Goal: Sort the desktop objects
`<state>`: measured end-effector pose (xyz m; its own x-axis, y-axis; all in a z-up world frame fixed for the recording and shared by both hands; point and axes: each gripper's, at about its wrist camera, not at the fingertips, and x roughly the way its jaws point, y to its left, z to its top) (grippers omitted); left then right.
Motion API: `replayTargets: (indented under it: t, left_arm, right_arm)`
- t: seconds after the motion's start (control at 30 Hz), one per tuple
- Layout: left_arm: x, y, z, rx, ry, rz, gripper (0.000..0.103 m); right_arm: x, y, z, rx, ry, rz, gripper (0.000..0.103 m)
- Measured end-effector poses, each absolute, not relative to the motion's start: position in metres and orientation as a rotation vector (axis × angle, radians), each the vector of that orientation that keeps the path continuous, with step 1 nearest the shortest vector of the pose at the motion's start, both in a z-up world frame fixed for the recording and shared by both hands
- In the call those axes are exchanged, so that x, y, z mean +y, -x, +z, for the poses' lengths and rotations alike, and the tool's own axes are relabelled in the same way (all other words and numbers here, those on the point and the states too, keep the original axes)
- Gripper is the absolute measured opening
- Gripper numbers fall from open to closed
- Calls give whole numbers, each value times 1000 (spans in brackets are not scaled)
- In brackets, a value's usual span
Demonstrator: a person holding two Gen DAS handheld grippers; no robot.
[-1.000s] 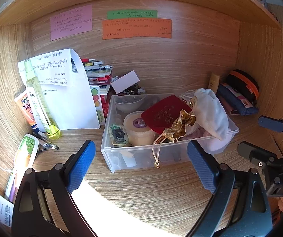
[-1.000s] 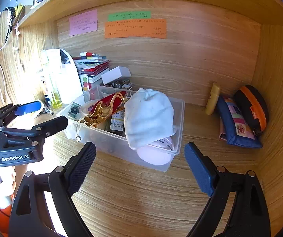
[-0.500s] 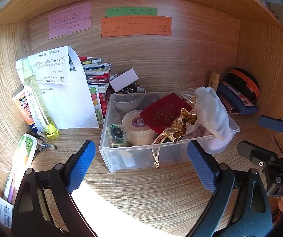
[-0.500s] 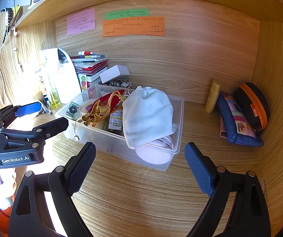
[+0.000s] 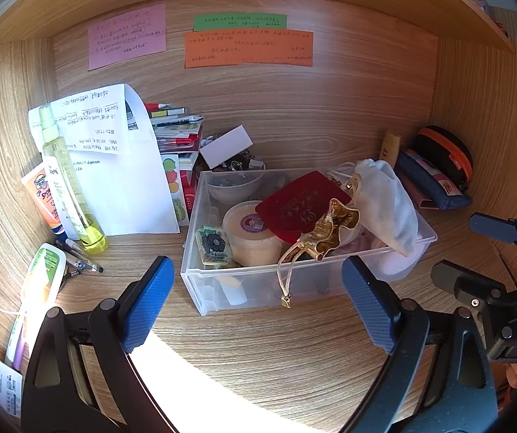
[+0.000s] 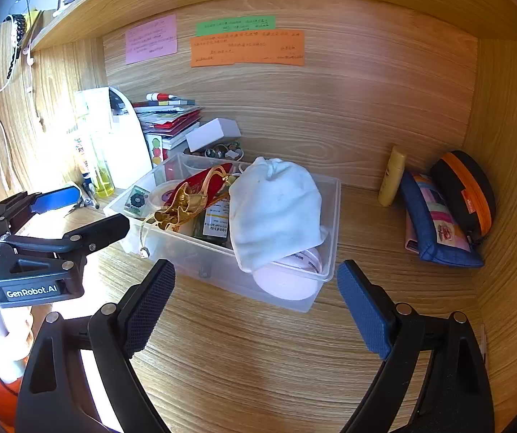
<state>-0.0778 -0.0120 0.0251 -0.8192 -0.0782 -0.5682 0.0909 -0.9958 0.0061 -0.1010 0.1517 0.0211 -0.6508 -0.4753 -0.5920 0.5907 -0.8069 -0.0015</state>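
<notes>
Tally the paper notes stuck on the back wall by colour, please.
pink note: 1
green note: 1
orange note: 1
Total: 3

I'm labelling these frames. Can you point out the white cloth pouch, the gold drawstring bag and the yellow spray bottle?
white cloth pouch (image 6: 276,213): right wrist view, middle of its front.
gold drawstring bag (image 5: 330,231): left wrist view, its crumpled gathered mouth.
yellow spray bottle (image 5: 72,195): left wrist view, mid-body of the bottle.

A home study desk nook: sticky notes (image 5: 247,48), books (image 5: 177,133), sunscreen tube (image 5: 42,198)
</notes>
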Motion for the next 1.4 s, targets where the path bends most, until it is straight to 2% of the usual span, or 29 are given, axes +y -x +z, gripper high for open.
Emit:
replayTargets:
  t: [0.23, 1.1, 1.4]
  left_arm:
    - [-6, 76, 27, -10, -889, -2921, 95]
    - [-1, 76, 25, 6, -954, -2937, 95]
    - [-5, 70, 30, 39, -891, -2962, 95]
  right_arm:
    - [152, 100, 21, 260, -787, -2406, 90]
    - [151, 98, 19, 274, -784, -2386, 90]
    - [152, 101, 17, 261, -802, -2378, 90]
